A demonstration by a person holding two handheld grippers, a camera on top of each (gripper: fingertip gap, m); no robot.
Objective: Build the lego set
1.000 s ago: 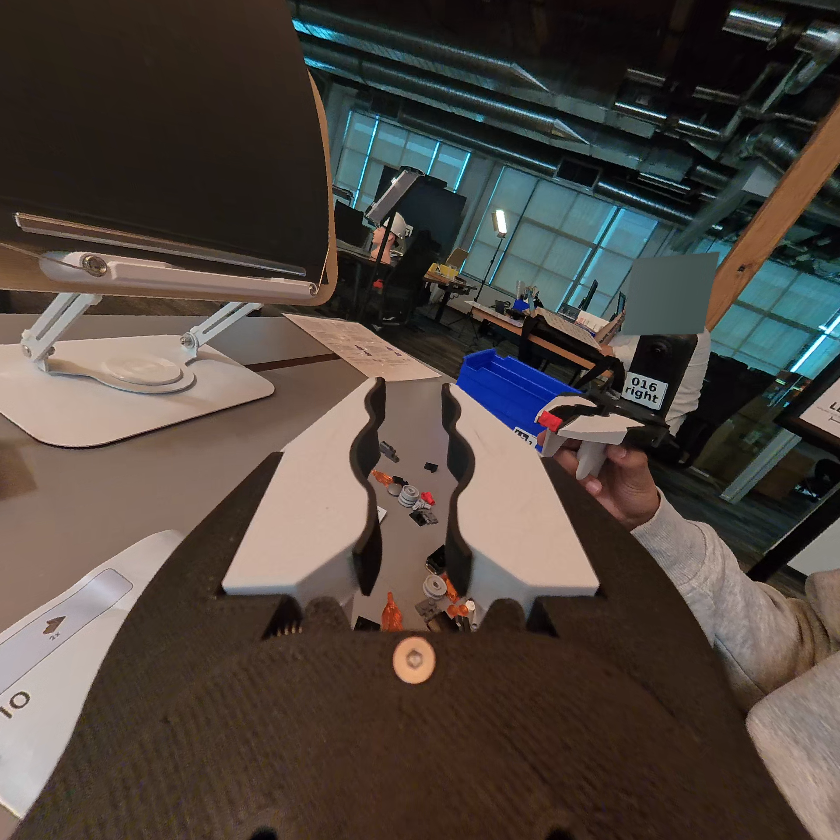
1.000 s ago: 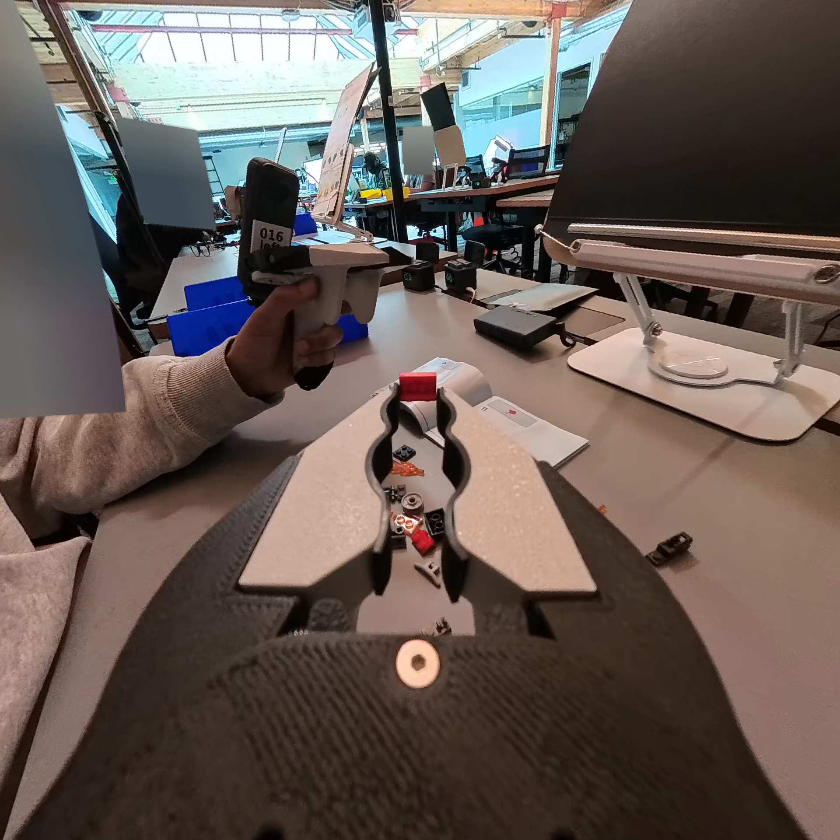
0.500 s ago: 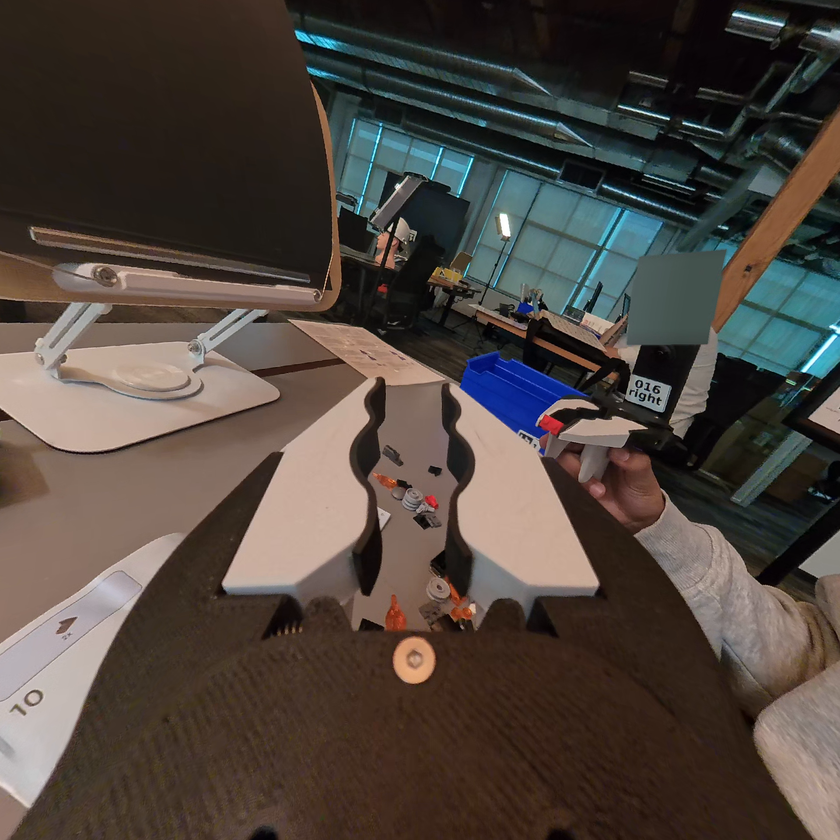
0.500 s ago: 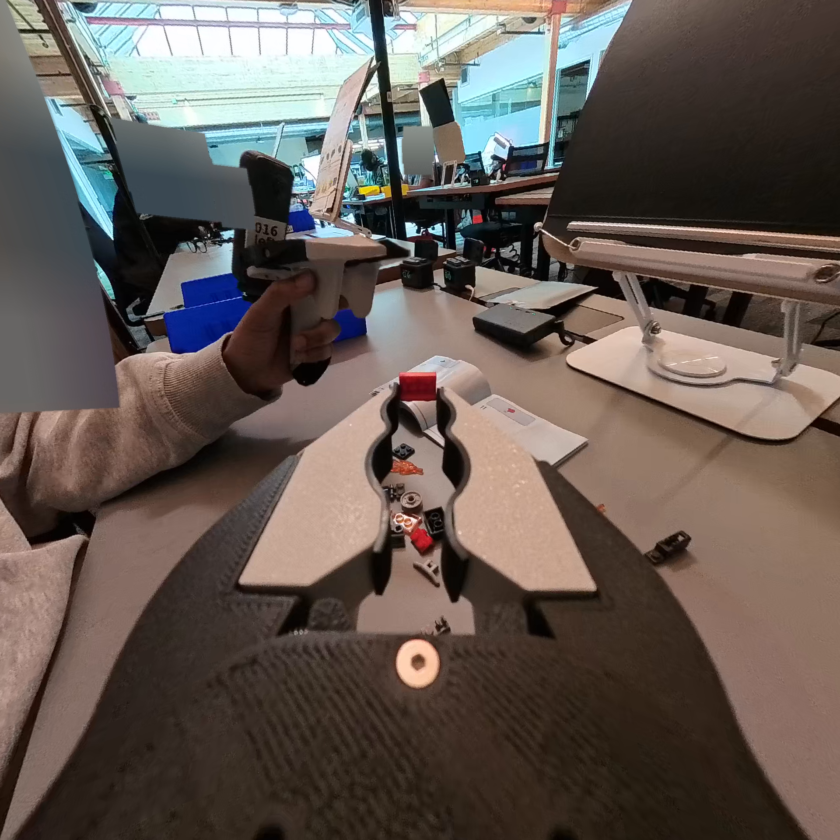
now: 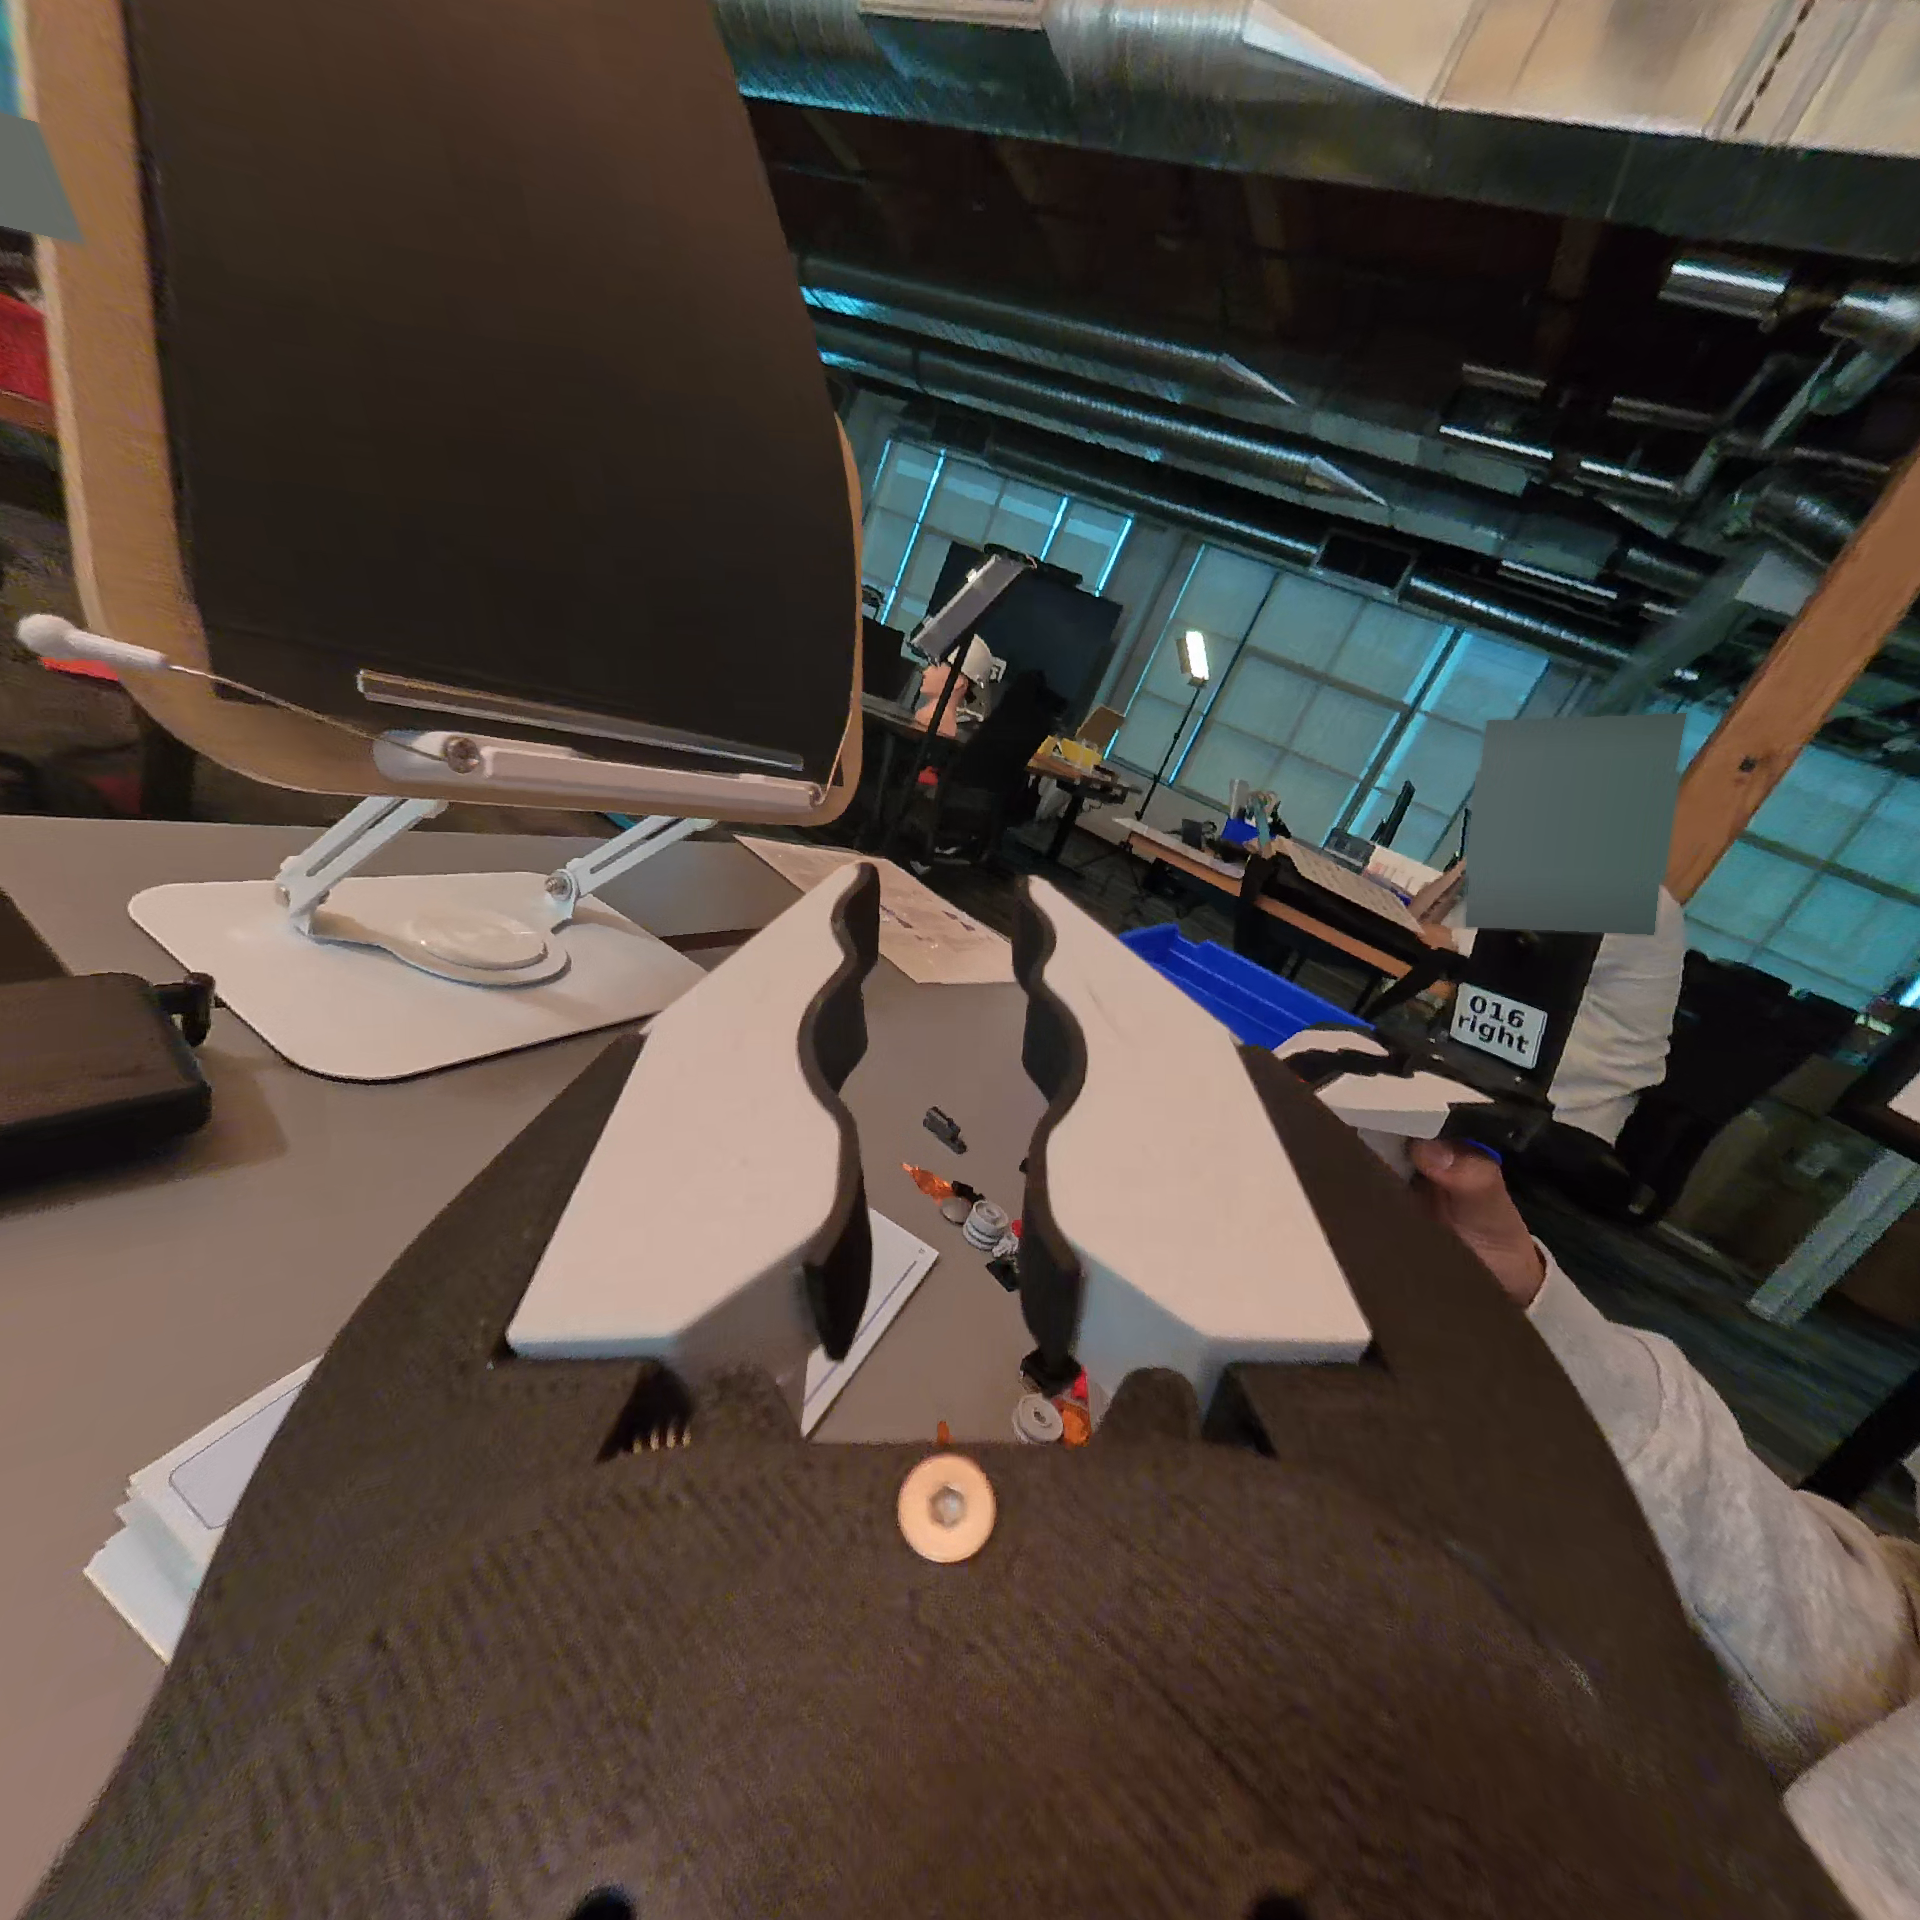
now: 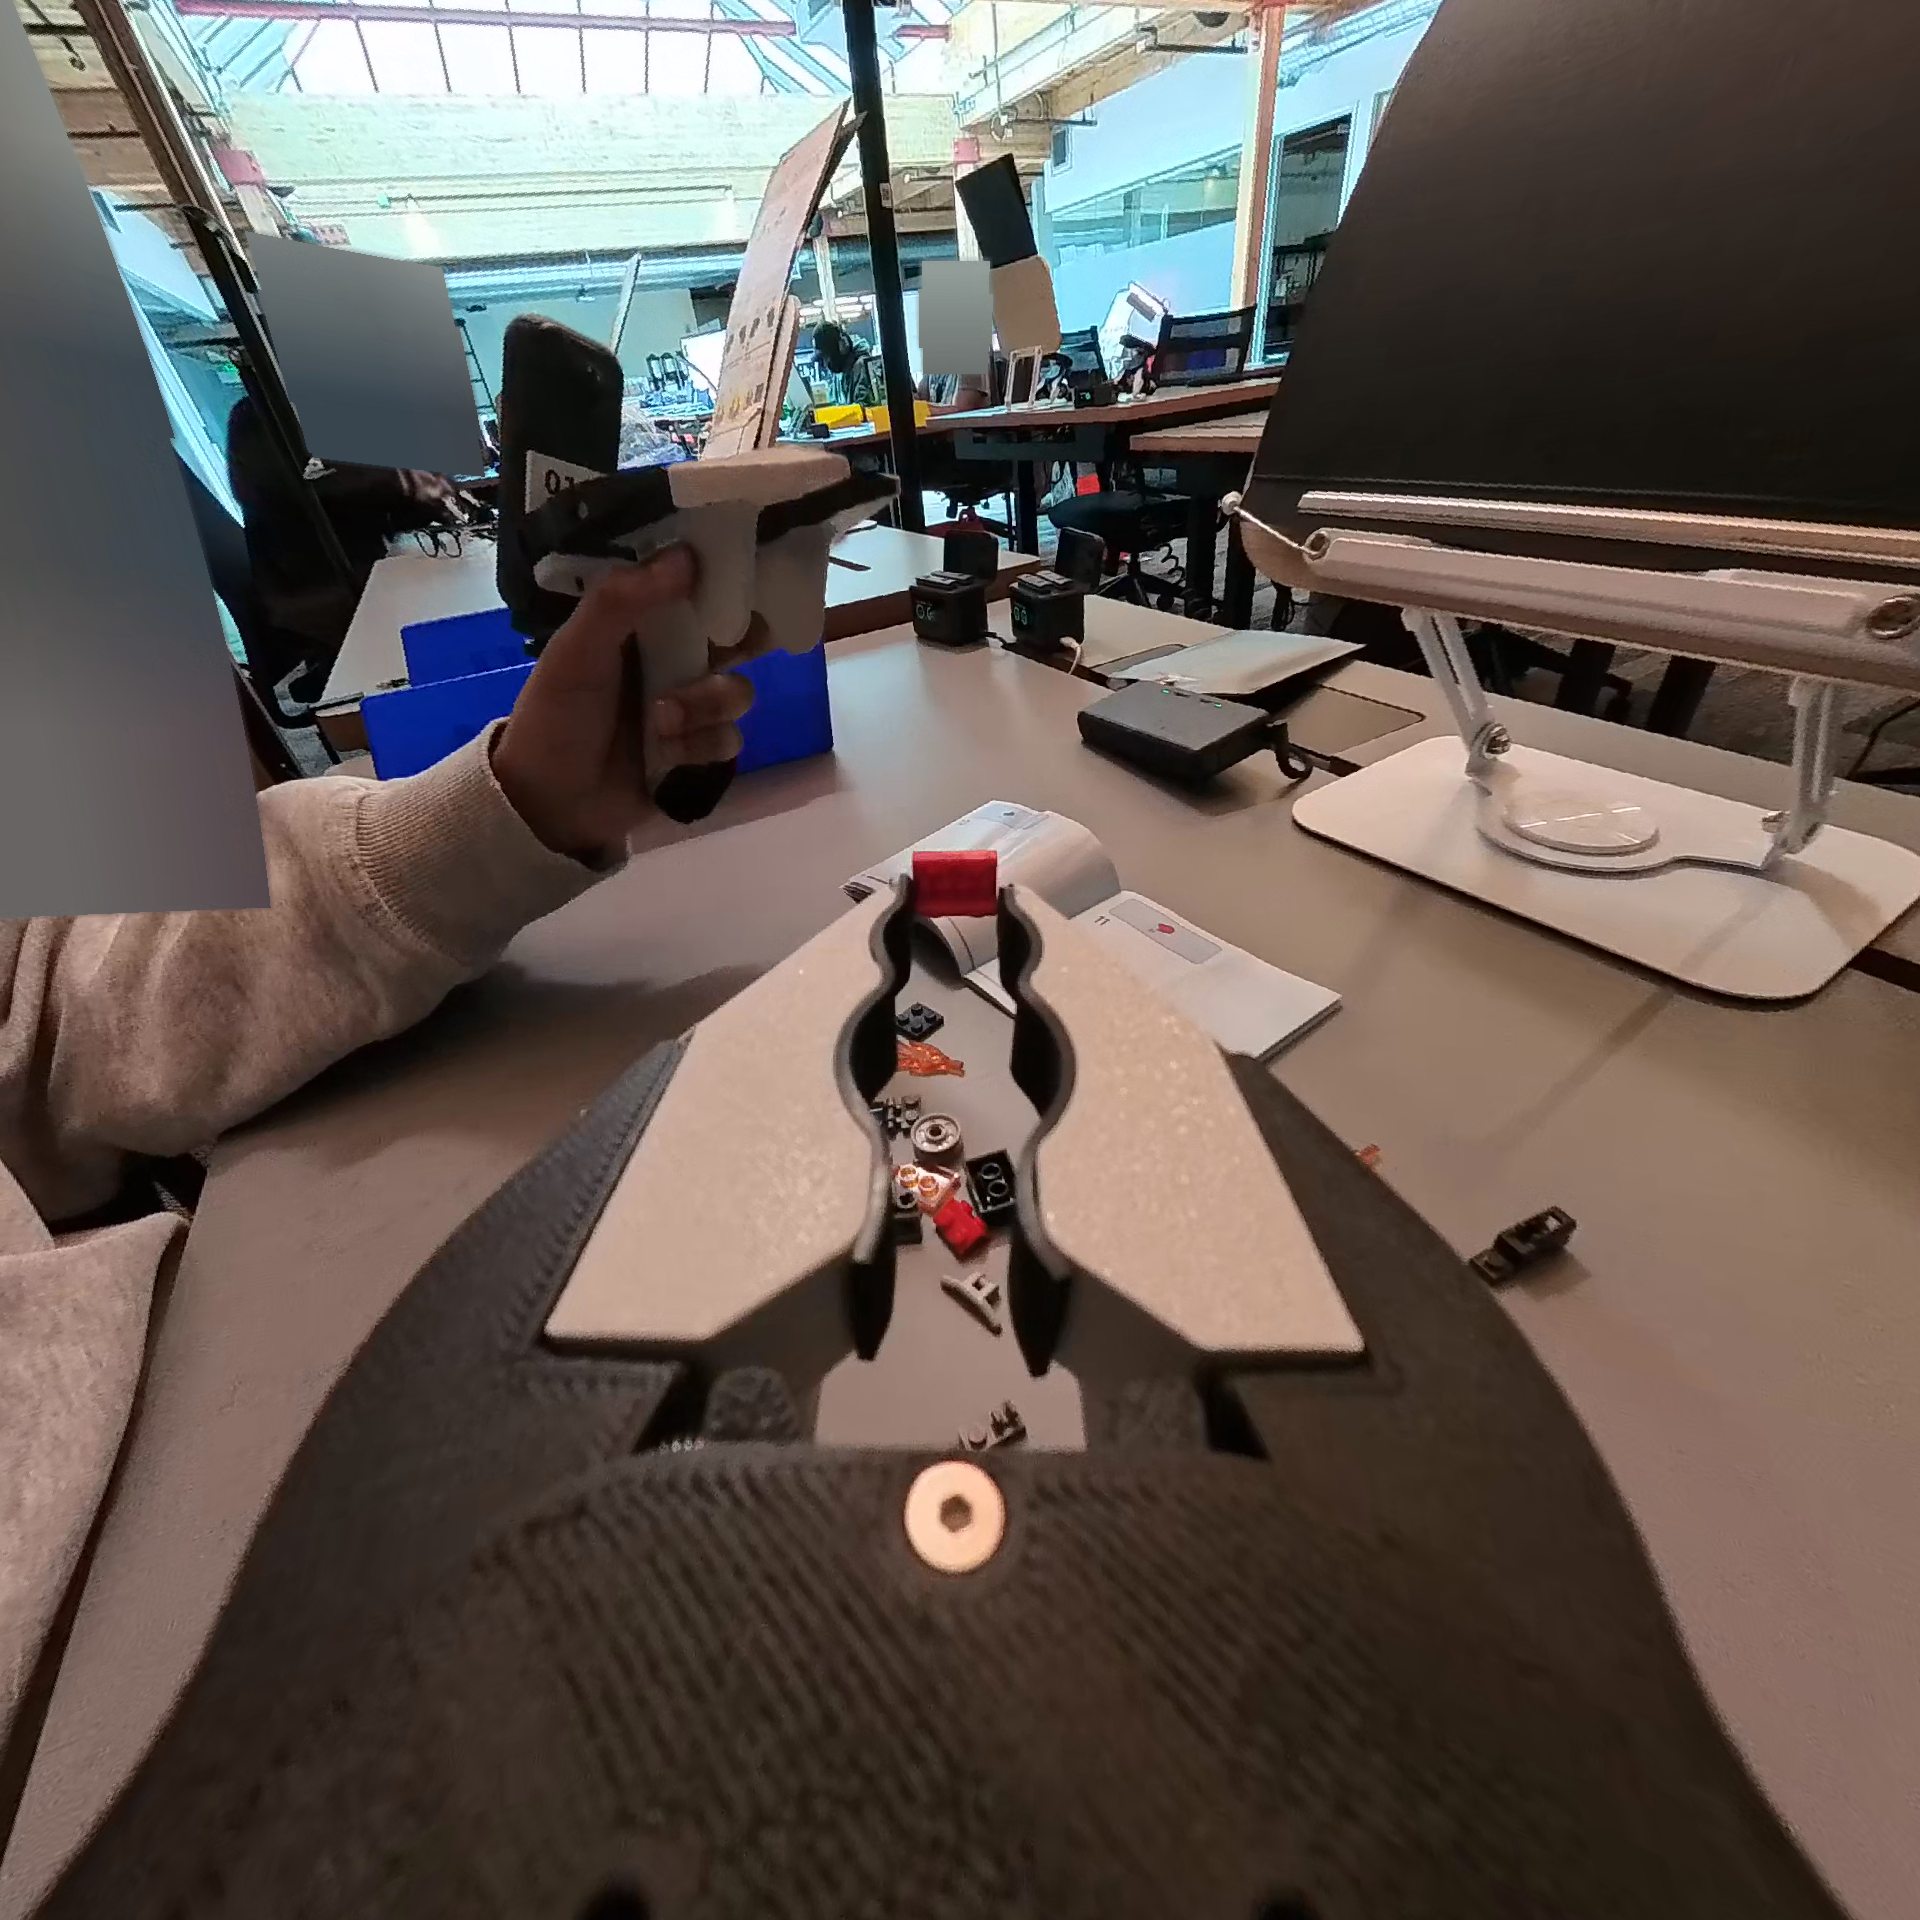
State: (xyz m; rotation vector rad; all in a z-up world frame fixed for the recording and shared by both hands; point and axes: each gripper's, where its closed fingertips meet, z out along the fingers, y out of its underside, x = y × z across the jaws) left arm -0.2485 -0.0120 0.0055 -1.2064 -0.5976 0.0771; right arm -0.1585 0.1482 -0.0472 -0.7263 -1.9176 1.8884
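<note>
Between the tips of the right gripper [image 6: 954, 902], at twelve o'clock, sits a red brick [image 6: 954, 883], pinched tight above the grey table [image 6: 1558, 1091]. Loose pieces [image 6: 940, 1164] lie below, with a booklet [image 6: 1164, 956] at one o'clock. At ten o'clock the left gripper [image 5: 943, 914] hangs raised, its jaws apart and empty.

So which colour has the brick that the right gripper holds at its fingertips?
Red. The small brick in the right gripper shows best in the right wrist view.
</note>
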